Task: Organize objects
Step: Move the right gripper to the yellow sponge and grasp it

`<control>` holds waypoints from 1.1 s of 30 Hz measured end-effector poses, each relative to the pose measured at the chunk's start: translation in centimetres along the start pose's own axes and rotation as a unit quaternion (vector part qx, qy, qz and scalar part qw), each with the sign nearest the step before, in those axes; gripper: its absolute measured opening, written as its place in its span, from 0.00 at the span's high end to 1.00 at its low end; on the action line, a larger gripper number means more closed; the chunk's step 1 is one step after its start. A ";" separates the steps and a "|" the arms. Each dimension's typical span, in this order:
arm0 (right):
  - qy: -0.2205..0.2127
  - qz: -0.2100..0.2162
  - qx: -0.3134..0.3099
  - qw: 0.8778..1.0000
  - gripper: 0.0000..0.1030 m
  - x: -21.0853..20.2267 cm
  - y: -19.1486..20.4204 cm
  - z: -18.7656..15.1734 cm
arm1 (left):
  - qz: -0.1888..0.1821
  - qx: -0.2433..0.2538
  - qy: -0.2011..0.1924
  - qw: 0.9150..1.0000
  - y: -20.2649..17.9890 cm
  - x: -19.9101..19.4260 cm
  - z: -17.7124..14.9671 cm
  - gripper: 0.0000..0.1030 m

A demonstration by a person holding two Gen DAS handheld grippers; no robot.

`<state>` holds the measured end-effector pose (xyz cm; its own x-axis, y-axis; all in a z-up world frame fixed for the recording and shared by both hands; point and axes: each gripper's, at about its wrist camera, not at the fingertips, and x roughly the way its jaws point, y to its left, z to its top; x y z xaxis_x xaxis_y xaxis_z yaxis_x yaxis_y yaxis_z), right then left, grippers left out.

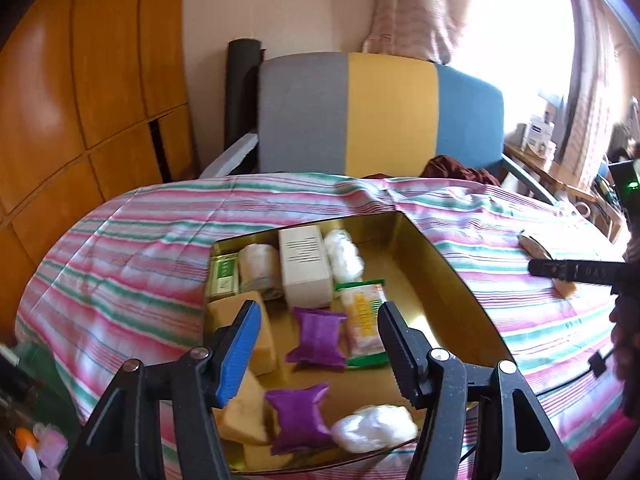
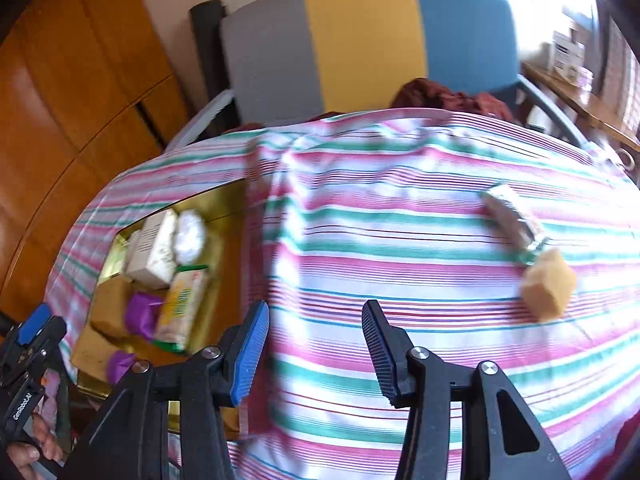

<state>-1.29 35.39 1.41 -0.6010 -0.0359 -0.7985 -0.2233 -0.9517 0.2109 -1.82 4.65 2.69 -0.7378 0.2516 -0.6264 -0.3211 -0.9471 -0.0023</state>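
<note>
Left gripper (image 1: 316, 346) is held released over the gold tin (image 1: 452, 296); right gripper (image 2: 316, 350), parted and empty, is poised above the striped cloth (image 2: 400, 240).

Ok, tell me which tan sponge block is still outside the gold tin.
The sponge lying alone on the striped cloth, right beside the silver packet. The other tan blocks sit inside the tin, along its left side.

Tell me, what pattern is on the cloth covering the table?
The cloth has pink, green and white stripes, clearest in the right wrist view.
</note>
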 end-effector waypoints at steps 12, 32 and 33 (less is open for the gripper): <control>-0.025 -0.076 0.114 0.990 0.44 -3.2 -12.7 0.7 | -0.043 0.066 0.008 0.997 -6.6 1.4 1.1 0.39; 0.024 -0.069 0.265 0.962 0.30 0.4 -23.2 0.1 | -0.094 0.119 0.037 0.988 -13.6 3.6 1.0 0.38; 0.030 -0.055 0.274 0.960 0.25 0.9 -23.3 0.3 | -0.097 0.121 0.038 0.987 -13.8 3.6 1.0 0.38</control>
<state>3.15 57.65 -4.04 -0.5086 0.0229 -0.8607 -0.6635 -0.6475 0.3749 -0.62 18.85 1.29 -0.6057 0.3987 -0.6886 -0.5903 -0.8055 0.0529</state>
